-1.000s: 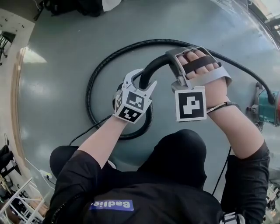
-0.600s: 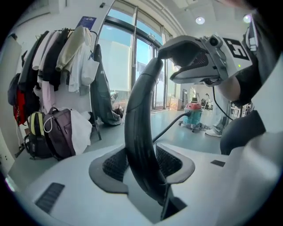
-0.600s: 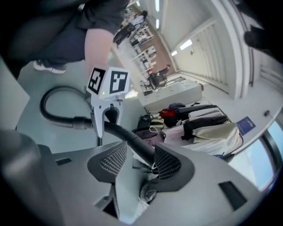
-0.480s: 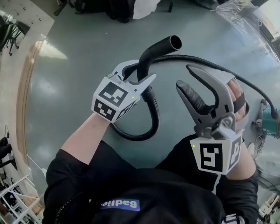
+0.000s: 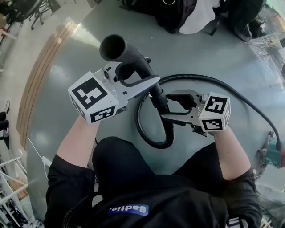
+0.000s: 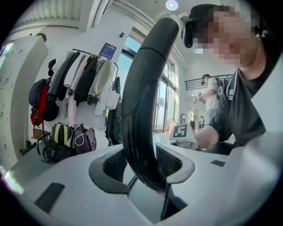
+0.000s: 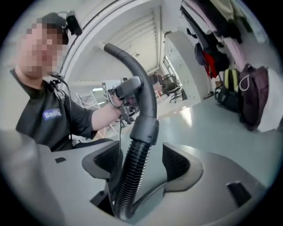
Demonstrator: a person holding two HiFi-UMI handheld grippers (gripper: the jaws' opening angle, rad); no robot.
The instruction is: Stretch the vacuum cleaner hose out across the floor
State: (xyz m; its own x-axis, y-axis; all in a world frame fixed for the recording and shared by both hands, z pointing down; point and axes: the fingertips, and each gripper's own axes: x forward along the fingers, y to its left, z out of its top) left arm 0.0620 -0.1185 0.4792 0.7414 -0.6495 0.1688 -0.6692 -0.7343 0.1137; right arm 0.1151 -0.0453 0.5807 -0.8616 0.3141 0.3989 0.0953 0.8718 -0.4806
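The black vacuum hose ends in a rigid curved tube (image 5: pixel 129 55) whose open mouth points up and left. My left gripper (image 5: pixel 136 73) is shut on that tube, with both pads pressing its sides (image 6: pixel 139 132). Below the tube's cuff, the ribbed hose (image 5: pixel 153 133) hangs in a loop in front of my knees. It then runs off right across the floor (image 5: pixel 222 84). My right gripper (image 5: pixel 171 107) straddles the ribbed part just under the cuff (image 7: pixel 132 172). Its jaws are opening: the hose leans on one pad and there is a gap to the other.
A teal vacuum cleaner body (image 5: pixel 277 156) sits at the right edge, where the hose ends. Bags and hanging clothes (image 5: pixel 187 13) stand at the far side. A wooden floor strip (image 5: pixel 42 75) curves along the left, with a thin white cable (image 5: pixel 35 153) beside it.
The left gripper has lifted the tube end up and to the left. The right gripper came off the tube, swung away open, then moved in around the ribbed hose below the cuff.
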